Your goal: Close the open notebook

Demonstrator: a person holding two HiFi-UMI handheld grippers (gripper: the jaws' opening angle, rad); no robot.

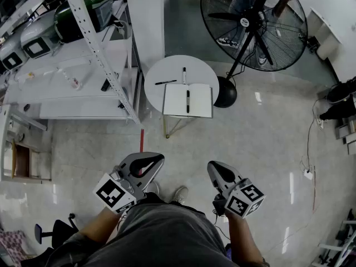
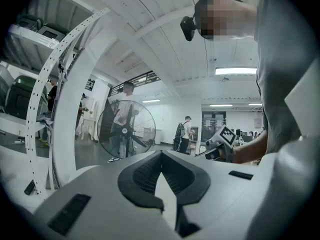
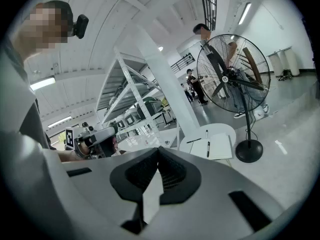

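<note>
White pages face up: the notebook (image 1: 175, 100) lies open and flat on a small round table (image 1: 161, 68), well ahead of both grippers and touched by neither. We hold the left gripper (image 1: 158, 159) and the right gripper (image 1: 214, 166) low and close to our body, side by side but apart, with the table standing forward of the gap between them, a little nearer the left one's line. In its own view the left gripper's jaws are pressed together tip to tip, with nothing caught between them. The right gripper's jaws are likewise clenched on nothing, and its view looks past them to the notebook ahead and to the right. A black pen (image 1: 188, 101) rests along the notebook's centre fold. A second pen (image 1: 166, 82) lies on the bare tabletop just beyond the notebook's left page, and a marker (image 1: 184, 75) lies past the fold at the table's far side. Further ahead, beyond the table and off to the right gripper's side, a large black fan (image 1: 253, 24) stands on a round base on the glossy floor, and a person stands behind it. Off to the left gripper's side, a white rack (image 1: 94, 43) holds green-and-white appliances on its shelves. Between the grippers and the table we see only pale, shiny floor.
</note>
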